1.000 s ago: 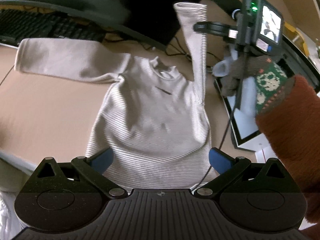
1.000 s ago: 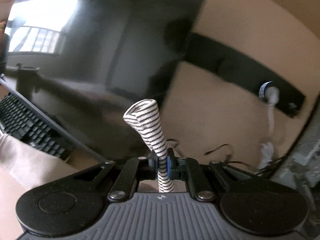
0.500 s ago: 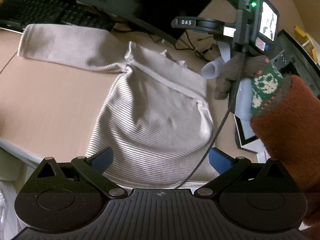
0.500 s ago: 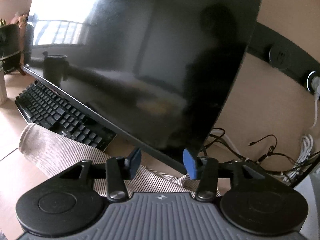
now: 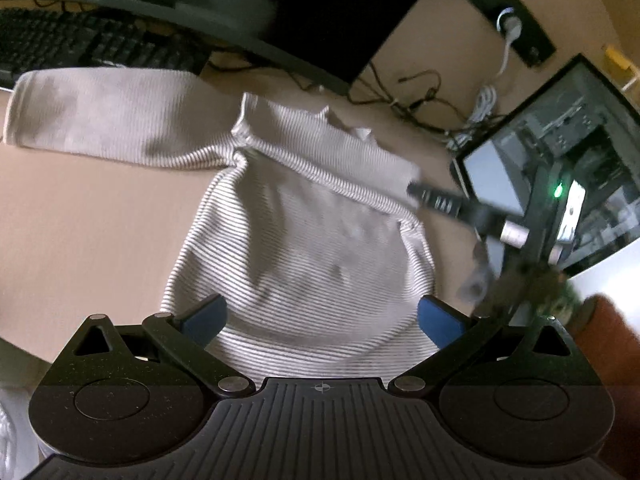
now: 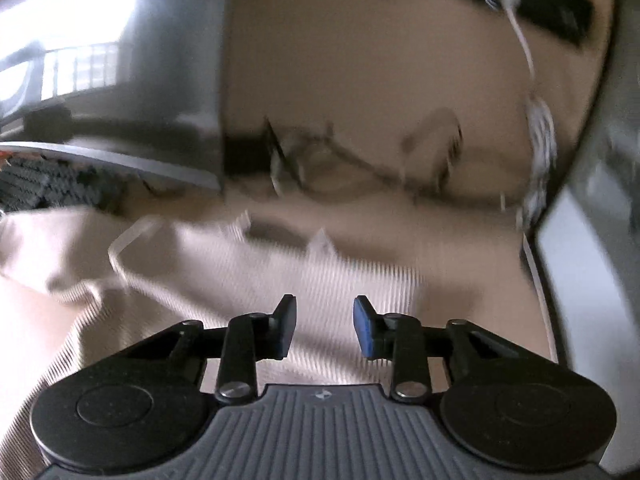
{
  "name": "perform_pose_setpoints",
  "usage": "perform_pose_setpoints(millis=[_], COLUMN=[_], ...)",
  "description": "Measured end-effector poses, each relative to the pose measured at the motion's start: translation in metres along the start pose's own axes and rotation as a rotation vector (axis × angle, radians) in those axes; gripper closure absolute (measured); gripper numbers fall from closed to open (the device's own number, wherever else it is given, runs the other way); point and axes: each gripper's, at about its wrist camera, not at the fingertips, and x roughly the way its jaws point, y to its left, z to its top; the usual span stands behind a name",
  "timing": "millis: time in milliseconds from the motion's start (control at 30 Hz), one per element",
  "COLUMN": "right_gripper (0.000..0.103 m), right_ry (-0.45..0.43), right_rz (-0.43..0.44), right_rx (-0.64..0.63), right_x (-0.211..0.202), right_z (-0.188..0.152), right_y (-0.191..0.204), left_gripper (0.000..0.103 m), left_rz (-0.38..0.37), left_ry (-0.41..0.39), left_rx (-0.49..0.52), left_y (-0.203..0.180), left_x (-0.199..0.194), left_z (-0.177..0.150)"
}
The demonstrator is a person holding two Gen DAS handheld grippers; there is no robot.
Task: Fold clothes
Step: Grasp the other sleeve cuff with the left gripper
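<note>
Striped top (image 5: 304,240) is lying flat on the tan table (image 5: 92,232), hem nearest the left gripper (image 5: 320,316). One sleeve (image 5: 116,116) is stretching out to the left, its cuff end sitting just in front of the keyboard (image 5: 80,44). The other sleeve is lying folded across the chest, forming a ridge running from the left shoulder toward the right side seam.

Left gripper is hovering over the hem, jaws wide apart, holding nothing; blue pads (image 5: 436,318) are sitting over the fabric's lower corners.

Right gripper (image 6: 325,328) is sitting over the top's right shoulder area, jaws partly apart with a clear gap, nothing between them. In the left view it is showing as a blurred black body (image 5: 480,216) at the top's right edge, green LED lit. Right view is motion-blurred; can't tell whether the pads are touching the fabric.

Monitor (image 5: 312,4) is standing behind the top, cables (image 5: 420,96) trailing behind the collar, PC case (image 5: 560,160) at the right.
</note>
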Motion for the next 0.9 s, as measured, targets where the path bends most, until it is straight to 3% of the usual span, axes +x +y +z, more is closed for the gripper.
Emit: perform_pose_setpoints(millis=[100, 233, 300, 500, 600, 700, 800, 867, 900], right_gripper=[0.072, 0.069, 0.064, 0.064, 0.063, 0.054, 0.051, 0.049, 0.043], right_ry=[0.036, 0.067, 0.056, 0.021, -0.042, -0.108, -0.147, -0.172, -0.185], right_rz=[0.002, 0.006, 0.027, 0.068, 0.162, 0.277, 0.428, 0.53, 0.581], right_rx=[0.073, 0.197, 0.236, 0.295, 0.367, 0.451, 0.537, 0.594, 0.622], right_x=[0.018, 0.039, 0.04, 0.034, 0.009, -0.021, -0.041, -0.053, -0.06], right_z=[-0.023, -0.041, -0.045, -0.053, -0.056, -0.061, -0.063, -0.064, -0.065], right_y=[-0.014, -0.04, -0.05, -0.051, -0.053, -0.054, -0.051, -0.048, -0.047], left_gripper=[0.0, 0.0, 0.0, 0.0, 0.0, 0.0, 0.002, 0.009, 0.028], left_rz=[0.029, 0.112, 0.166, 0.355, 0.461, 0.521, 0.572, 0.606, 0.62], left_ry=[0.005, -0.048, -0.076, -0.196, -0.248, -0.281, -0.315, -0.317, -0.307], left_rx=[0.04, 0.048, 0.031, -0.043, -0.114, -0.181, -0.166, -0.131, -0.112], left_y=[-0.008, -0.001, 0.01, 0.064, 0.102, 0.137, 0.156, 0.162, 0.164], left_x=[0.006, 0.007, 0.006, -0.016, -0.028, -0.032, -0.028, -0.019, -0.014], left_z=[0.005, 0.013, 0.017, 0.027, 0.036, 0.051, 0.064, 0.07, 0.073])
